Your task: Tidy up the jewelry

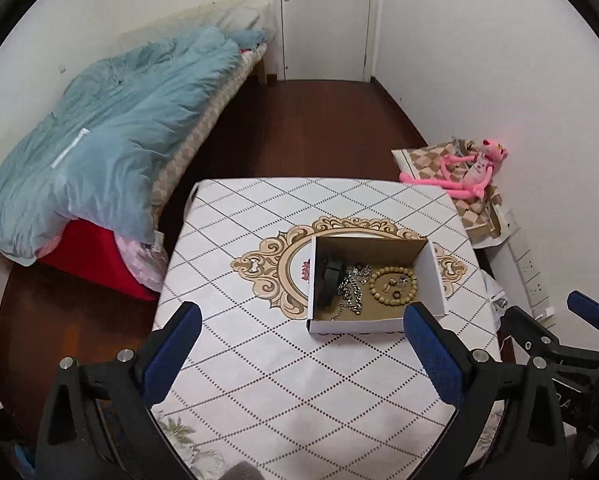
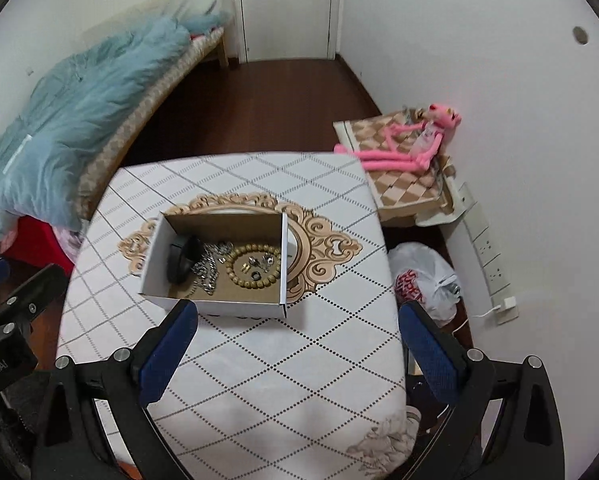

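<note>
Cardboard box (image 1: 373, 280) (white outside, brown inside) sits mid-counter (image 1: 259, 360), holding a wooden bead bracelet (image 1: 393, 283), silver chain (image 1: 353, 288) and black band (image 1: 331, 280). Left tongs (image 1: 302, 350) and right tongs (image 2: 297, 346) gape apart, empty.

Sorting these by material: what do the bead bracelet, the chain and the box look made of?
Bead bracelet: likely wood, matte tan round beads. Chain: looks like metal, silvery links with glints. Box: cardboard, brown inside, white outside, folded flaps. Both grippers are open.
</note>
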A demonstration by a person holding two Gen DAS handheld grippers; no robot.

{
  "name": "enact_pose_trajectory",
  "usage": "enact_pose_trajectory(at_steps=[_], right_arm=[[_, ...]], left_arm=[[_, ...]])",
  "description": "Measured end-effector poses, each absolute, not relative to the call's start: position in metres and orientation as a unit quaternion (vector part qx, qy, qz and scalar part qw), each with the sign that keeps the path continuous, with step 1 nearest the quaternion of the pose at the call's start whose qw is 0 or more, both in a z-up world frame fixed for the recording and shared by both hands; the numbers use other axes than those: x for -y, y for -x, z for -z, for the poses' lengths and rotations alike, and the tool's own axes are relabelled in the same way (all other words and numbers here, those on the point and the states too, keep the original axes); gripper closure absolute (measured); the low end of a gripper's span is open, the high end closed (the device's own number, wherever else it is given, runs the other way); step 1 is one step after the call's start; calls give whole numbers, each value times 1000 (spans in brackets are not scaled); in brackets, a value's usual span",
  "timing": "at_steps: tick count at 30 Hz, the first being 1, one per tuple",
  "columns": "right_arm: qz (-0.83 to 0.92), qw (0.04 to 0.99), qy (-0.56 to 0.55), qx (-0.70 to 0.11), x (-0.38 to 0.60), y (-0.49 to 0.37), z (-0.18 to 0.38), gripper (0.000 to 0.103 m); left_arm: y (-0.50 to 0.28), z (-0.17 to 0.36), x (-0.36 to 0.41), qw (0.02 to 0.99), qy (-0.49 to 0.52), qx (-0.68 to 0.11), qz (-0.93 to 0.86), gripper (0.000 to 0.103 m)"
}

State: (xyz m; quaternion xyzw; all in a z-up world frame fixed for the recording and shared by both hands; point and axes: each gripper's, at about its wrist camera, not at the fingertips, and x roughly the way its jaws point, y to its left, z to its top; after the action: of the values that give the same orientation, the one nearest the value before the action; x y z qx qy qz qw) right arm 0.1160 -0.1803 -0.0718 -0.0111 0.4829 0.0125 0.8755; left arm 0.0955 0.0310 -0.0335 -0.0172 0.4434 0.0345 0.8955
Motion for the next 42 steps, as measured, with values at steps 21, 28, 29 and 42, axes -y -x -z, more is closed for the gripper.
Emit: enact_pose_trajectory(at_steps=[21, 28, 29, 42], right_arm=[[-21, 915, 8, -402, 190, -16, -49, 0], [-23, 913, 5, -407, 192, -8, -53, 0], [-23, 913, 4, -408, 193, -10, -53, 0], [-8, 909, 11, -417, 194, -56, -51, 0]], left_arm=[[-16, -37, -27, 906, 21, -421, -34, 0], [-14, -40, -25, 906, 22, -421, -35, 0], [-15, -41, -24, 906, 21, -422, -34, 0], [-56, -44, -20, 901, 18, -432, -42, 0]])
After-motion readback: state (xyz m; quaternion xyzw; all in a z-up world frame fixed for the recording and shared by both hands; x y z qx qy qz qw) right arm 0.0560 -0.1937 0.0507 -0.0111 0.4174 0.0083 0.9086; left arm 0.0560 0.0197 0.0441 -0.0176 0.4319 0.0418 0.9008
